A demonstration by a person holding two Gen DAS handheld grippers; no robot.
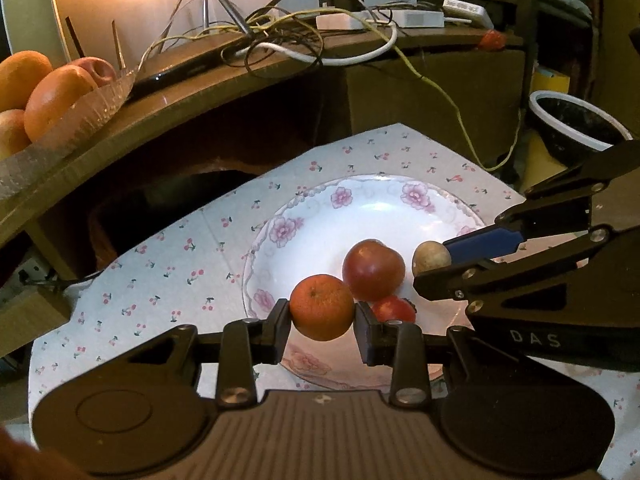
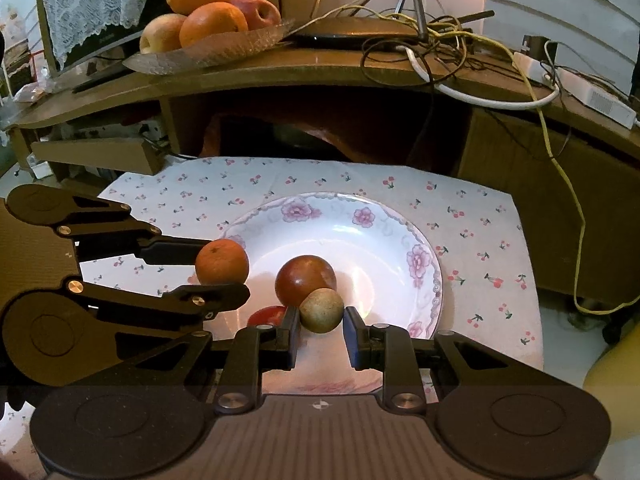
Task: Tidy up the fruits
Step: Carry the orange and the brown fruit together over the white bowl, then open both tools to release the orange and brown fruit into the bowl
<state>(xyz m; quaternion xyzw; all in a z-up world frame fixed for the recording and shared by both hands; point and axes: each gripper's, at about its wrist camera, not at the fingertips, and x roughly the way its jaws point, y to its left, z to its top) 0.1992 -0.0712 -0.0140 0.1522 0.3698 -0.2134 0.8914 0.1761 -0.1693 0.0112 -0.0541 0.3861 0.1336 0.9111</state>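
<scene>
Fruits sit around the flowered plate (image 2: 424, 264): left gripper (image 1: 322, 318) clenches a mandarin (image 1: 322, 307) over its left rim, a dark red fruit (image 2: 306, 280) lies inside, and right gripper (image 2: 321, 326) clenches a small tan fruit (image 2: 321, 310) over its near side.

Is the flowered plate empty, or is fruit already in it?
Not empty: a dark red fruit and a smaller red one lie in the plate.
</scene>
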